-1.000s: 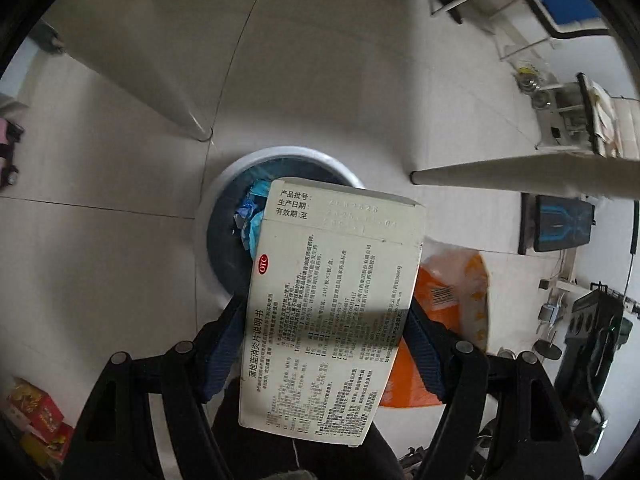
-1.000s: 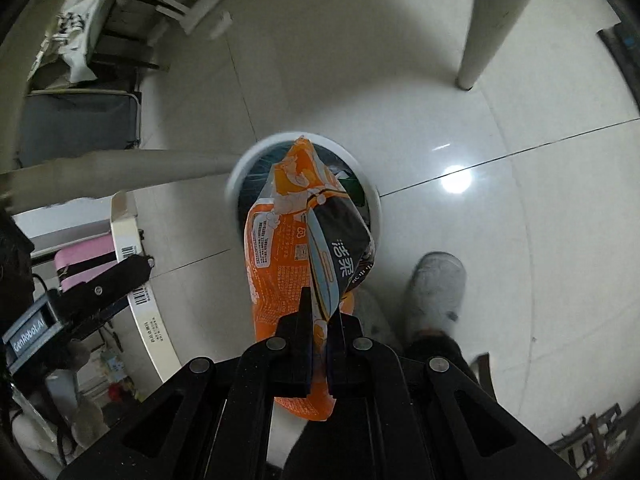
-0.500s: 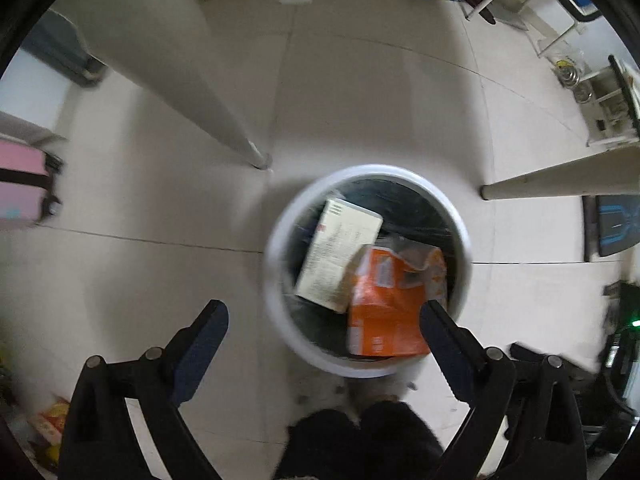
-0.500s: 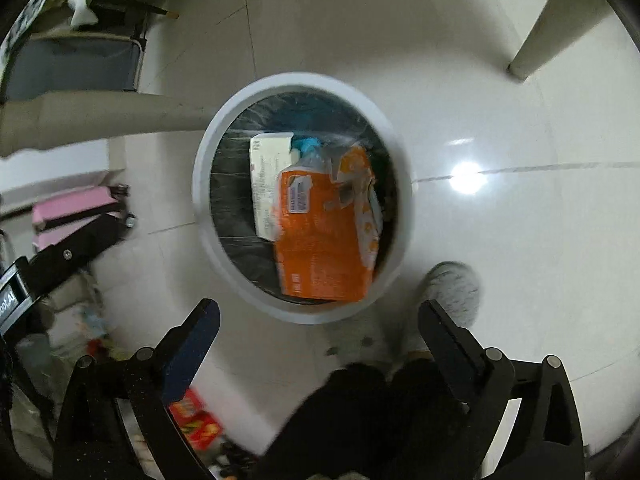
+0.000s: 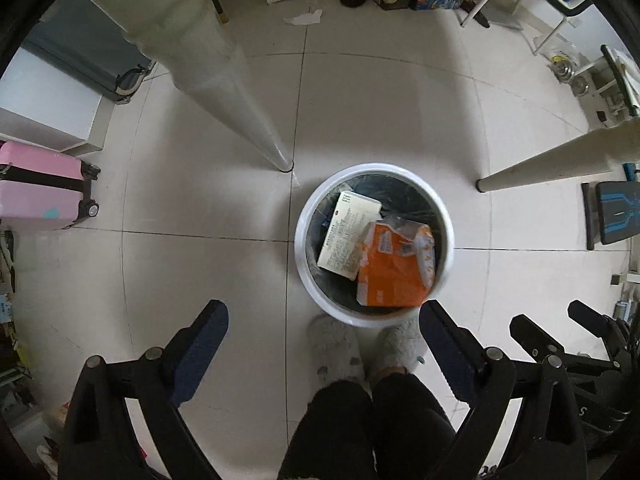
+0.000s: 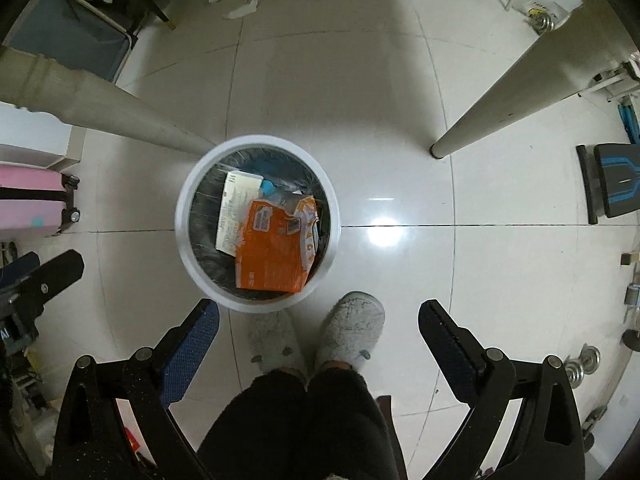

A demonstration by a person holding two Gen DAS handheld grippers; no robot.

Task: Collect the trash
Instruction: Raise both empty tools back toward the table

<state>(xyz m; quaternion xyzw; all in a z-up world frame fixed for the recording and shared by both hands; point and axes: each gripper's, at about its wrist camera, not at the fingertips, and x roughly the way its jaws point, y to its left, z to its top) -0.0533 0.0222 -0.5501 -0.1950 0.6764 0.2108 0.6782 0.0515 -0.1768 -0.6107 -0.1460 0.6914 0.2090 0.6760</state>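
Observation:
A round white trash bin [image 5: 302, 258] [image 6: 182, 236] with a dark liner stands on the tiled floor. Inside lie a white printed medicine box [image 5: 346, 236] [image 6: 232, 216] and an orange snack bag [image 5: 394, 272] [image 6: 272, 252] partly over it. My left gripper [image 5: 322, 322] is open and empty, high above the floor, near side of the bin. My right gripper [image 6: 318, 316] is open and empty, above and to the right of the bin. The right gripper's body shows in the left wrist view [image 5: 560, 344].
The person's slippered feet [image 6: 352, 328] stand just before the bin. Two table legs [image 5: 240, 112] [image 5: 560, 160] rise beside it. A pink suitcase [image 5: 40, 188] is at the left, a black-blue bench [image 6: 612, 184] at the right, chairs and boxes along the far wall.
Both grippers opened and let go: the medicine box and the orange bag fell into the bin. Both grippers then rose well above the bin.

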